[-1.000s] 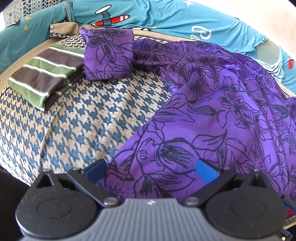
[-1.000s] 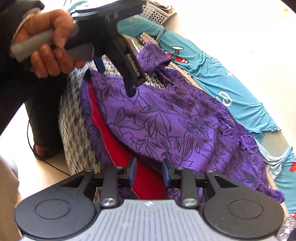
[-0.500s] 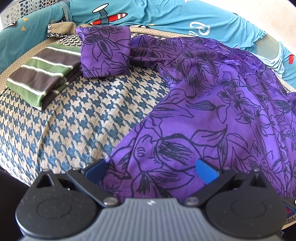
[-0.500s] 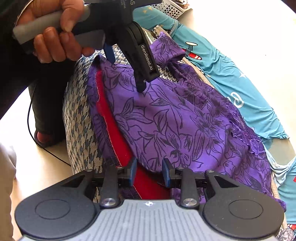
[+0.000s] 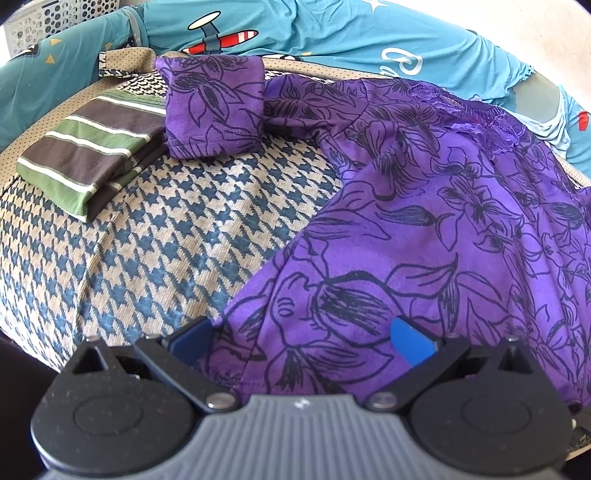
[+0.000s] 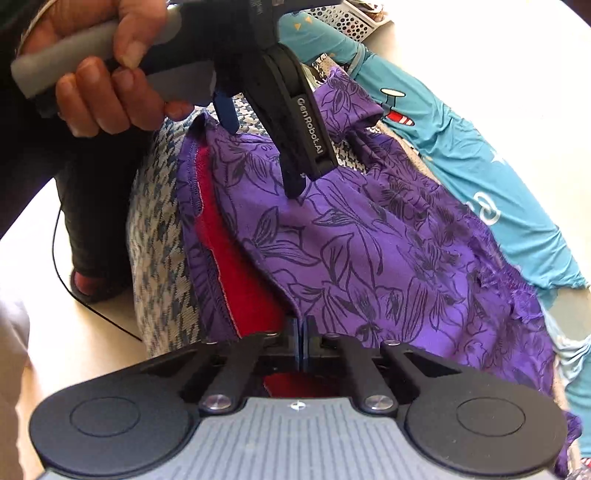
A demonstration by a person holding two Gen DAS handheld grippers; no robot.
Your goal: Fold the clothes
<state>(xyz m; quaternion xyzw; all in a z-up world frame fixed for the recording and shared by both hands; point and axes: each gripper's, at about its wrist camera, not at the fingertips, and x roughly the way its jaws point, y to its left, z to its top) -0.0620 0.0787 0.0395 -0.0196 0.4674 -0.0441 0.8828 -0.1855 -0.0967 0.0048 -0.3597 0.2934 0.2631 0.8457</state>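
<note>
A purple floral shirt [image 5: 424,229] lies spread on a houndstooth cushion [image 5: 166,236], one sleeve folded over at the back. It also shows in the right wrist view [image 6: 369,251], with a red garment [image 6: 240,266] under its hem. My left gripper [image 5: 301,338] is open, its fingers straddling the shirt's near hem; in the right wrist view it [image 6: 264,155] hovers over the hem's far end. My right gripper [image 6: 300,341] is shut on the shirt's hem edge.
A folded green and brown striped garment [image 5: 88,155] lies at the cushion's back left. A teal printed garment [image 5: 295,33] lies behind the cushion. A white perforated basket [image 5: 48,22] stands at the far left. The person's legs [image 6: 92,206] stand beside the cushion.
My right gripper has closed on the shirt's hem; it was open before. My left gripper has moved down and closer to the hem, still open.
</note>
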